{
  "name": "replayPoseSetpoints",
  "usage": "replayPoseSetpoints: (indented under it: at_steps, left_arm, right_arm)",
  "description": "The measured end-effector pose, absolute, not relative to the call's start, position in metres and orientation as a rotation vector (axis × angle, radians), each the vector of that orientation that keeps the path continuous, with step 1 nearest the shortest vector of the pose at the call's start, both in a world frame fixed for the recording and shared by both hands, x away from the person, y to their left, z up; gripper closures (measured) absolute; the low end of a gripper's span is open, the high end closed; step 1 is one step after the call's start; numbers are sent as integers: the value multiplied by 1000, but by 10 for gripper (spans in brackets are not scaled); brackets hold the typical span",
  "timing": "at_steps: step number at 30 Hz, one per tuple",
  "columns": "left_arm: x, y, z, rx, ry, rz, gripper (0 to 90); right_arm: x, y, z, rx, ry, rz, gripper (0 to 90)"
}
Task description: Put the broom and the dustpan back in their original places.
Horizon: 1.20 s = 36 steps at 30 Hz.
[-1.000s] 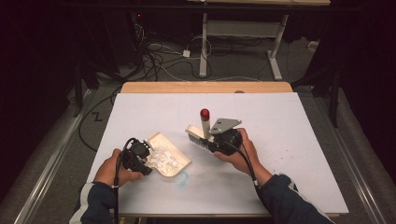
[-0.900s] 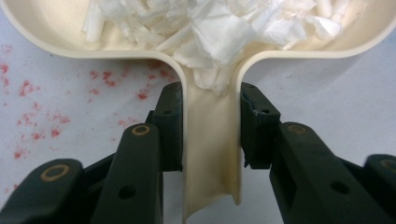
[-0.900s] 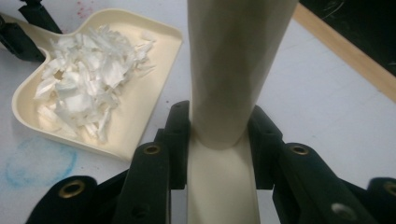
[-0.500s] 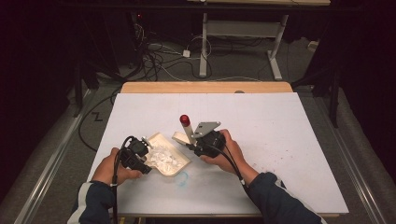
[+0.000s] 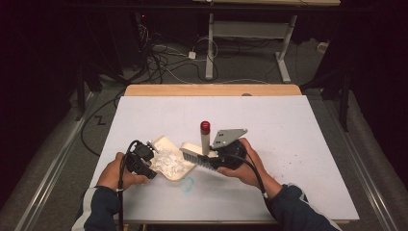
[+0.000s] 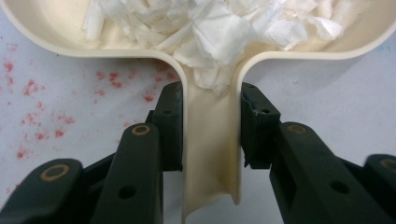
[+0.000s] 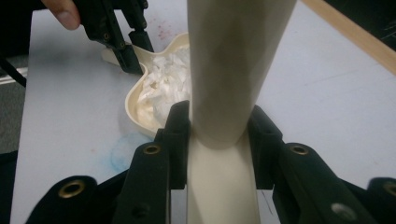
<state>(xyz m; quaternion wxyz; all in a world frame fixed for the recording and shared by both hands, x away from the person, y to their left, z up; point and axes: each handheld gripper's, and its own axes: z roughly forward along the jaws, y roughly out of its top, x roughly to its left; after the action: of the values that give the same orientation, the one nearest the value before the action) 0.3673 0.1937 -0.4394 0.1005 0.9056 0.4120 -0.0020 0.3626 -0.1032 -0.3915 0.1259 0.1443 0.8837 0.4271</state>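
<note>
The left gripper (image 5: 144,161) has its jaws clenched on the handle of a cream dustpan (image 5: 169,163), which lies on the white bench (image 5: 288,130) near its front-left part, loaded with torn white paper scraps (image 6: 219,28). The right gripper (image 5: 226,156) grasps the cream handle of a brush (image 5: 198,155), jaws clamped on either side of it; the brush's red-capped end (image 5: 205,127) stands up while its bristled head sits at the pan's right rim, touching or just off it. The work looks like sweeping scraps into the pan, and it seems nearly done, as the pan is full and little loose paper shows on the bench. The main risk from here is spilling: some scraps have crept into the neck of the handle, right at the left jaws, so tipping the pan back or lifting it unevenly could shed them over the back. A hard push of the brush against the rim could also slide or twist the pan in the jaws, since the handle is smooth and tapered. The brush handle is round, so it may roll in the right jaws if pressed sideways. The pan is well apart from the bench's far and right edges, with open surface there; the front and left edges are nearer, so moves are safer made away from the person.
</note>
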Motion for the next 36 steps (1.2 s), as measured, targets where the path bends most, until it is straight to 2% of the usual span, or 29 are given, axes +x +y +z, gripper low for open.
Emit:
replayPoseSetpoints:
  at_steps: [11,24,36]
  left_arm:
    - [369,197,-443,2611,1275,-1,630]
    - [372,201,-445,2524,1346,15,629]
    - [375,208,-448,2391,1454,81,626]
  right_arm:
    - [354,-154,-375,487,2565,1223,676]
    - [341,-217,-371,572,2613,1255,676]
    - [333,-270,-370,656,2733,1247,676]
